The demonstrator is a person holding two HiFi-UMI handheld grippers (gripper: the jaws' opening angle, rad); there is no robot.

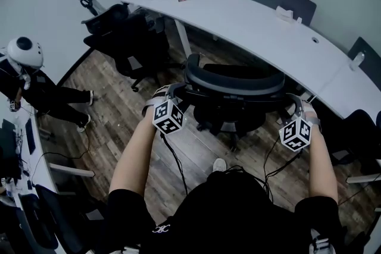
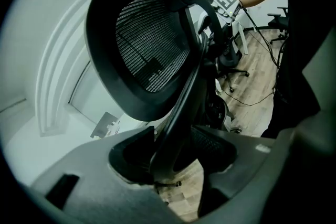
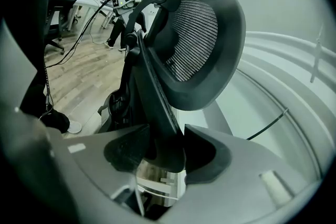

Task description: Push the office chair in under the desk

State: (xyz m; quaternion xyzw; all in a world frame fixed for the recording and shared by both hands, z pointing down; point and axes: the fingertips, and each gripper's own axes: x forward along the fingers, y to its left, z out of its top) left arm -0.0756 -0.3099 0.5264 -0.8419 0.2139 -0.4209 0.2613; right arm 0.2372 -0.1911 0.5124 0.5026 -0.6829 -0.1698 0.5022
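Two risks stood out. The first was an uneven push: the left gripper and right gripper each held one side of the chair, so more force from one hand would likely swivel it or steer it off line toward the desk leg. The second was the cables trailing across the wood floor just behind the base, where a foot could snag them during the push. The grips were also on narrow bars, so a sideways pull could make the pads slip. The top of the back looked close to the desk's edge and might strike it if the chair went in too high.

Jaw state: each gripper's jaws were pinching the dark back frame, one on each side, with the bar filling the gap between the pads.

Condition of the chair: black, with a ribbed mesh back in a thick oval rim on a curved spine. It faced the curved white desk with its front right at the edge. The back remained out on the floor side, so the job looked unfinished.
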